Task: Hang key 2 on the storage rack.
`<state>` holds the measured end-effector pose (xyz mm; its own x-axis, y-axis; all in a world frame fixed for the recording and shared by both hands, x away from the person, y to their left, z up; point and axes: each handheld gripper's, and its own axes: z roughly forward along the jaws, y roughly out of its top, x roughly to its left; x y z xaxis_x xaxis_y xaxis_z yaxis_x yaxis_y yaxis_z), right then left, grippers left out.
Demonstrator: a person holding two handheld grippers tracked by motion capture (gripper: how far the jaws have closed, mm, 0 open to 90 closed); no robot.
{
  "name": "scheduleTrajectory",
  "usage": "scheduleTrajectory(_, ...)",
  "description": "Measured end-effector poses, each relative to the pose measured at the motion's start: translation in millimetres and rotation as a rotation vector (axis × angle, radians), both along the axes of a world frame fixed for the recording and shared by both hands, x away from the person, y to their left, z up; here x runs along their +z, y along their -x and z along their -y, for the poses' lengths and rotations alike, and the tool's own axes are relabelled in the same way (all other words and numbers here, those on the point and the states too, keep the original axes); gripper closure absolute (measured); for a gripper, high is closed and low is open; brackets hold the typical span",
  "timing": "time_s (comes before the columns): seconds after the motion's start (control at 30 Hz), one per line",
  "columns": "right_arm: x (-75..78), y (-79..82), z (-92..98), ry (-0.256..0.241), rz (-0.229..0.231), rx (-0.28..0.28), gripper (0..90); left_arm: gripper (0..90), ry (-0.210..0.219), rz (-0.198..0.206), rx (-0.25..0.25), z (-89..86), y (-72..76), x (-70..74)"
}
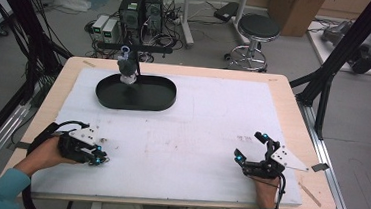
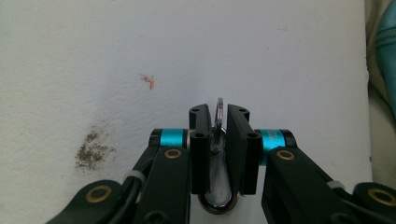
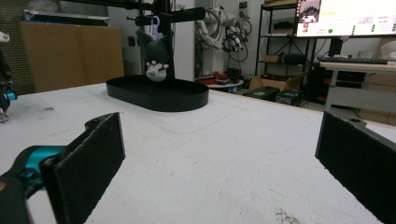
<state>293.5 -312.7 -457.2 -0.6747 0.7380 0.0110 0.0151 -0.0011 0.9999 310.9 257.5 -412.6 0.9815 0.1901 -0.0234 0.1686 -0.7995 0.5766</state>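
With ring (image 2: 219,108) clamped in left tool (image 1: 103,159) & right tool (image 1: 249,150) spread empty, yet to hang on stand (image 1: 139,48) w/ toy (image 1: 126,69).

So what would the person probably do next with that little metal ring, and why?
Probably carry it toward the stand over the black tray. The left gripper is shut on a metal ring low over the white mat, the right gripper is open, and a plush charm already hangs there.

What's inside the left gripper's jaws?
The left gripper is shut on a thin metal ring: its edge pokes above the jaws and a loop curves out below them. The jaw pads cover the middle, so what hangs on it cannot be seen.
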Motion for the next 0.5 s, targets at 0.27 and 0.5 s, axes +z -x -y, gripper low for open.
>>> scheduleTrajectory(0.27, 0.0, -0.2, 0.1, 0.000, 0.002, 0.001, 0.6, 85.0, -0.001, 0.001, -0.011, 0.9, -0.5, -1.9)
scheduleTrajectory(0.5, 0.0, 0.0, 0.0, 0.000, -0.001, 0.000, 0.6, 87.6, -0.006, 0.000, -0.016, 1.1, -1.1, -1.9)
